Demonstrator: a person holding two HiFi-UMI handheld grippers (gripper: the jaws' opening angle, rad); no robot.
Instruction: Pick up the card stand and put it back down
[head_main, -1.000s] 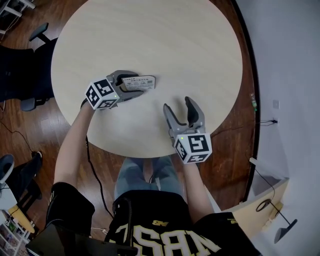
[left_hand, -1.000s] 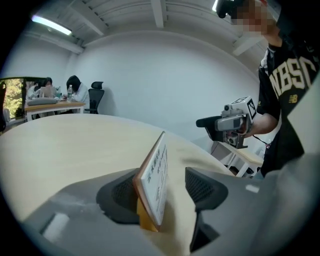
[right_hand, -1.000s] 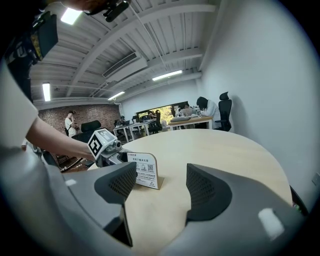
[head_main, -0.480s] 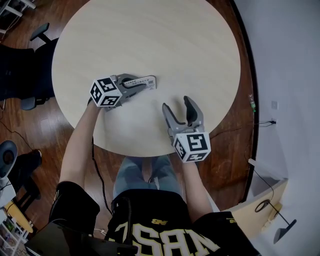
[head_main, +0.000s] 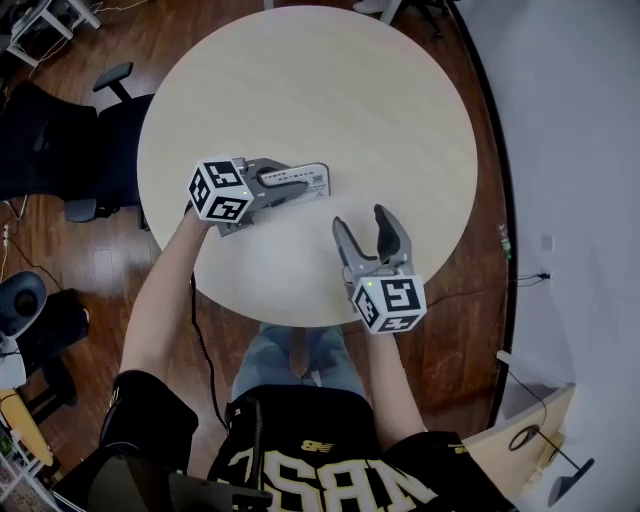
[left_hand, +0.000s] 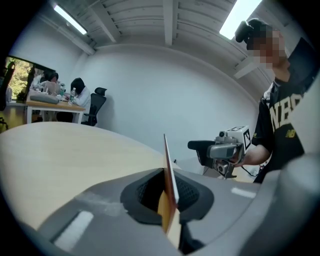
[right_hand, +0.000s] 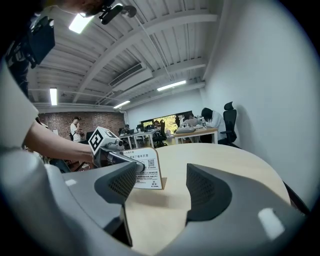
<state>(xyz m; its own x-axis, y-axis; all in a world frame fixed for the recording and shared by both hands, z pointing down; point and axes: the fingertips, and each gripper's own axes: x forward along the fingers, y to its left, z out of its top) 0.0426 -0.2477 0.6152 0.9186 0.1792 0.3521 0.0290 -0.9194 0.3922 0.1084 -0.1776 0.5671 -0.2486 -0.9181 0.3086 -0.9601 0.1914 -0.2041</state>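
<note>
Left gripper (head_main: 287, 183) jaws clamp the card stand (right_hand: 148, 173); right gripper (head_main: 361, 220) jaws stand apart, empty.

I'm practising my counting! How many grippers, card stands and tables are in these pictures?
grippers: 2, the left gripper and the right gripper
card stand: 1
table: 1
total: 4

Table (head_main: 380, 110): round, pale wood-grain top, plain edge, standing on dark red-brown plank floor (head_main: 90, 260); at its near-left part one upright white printed card stand (right_hand: 149, 172) with a wooden base, whether the base rests on the top not discernible.
</note>
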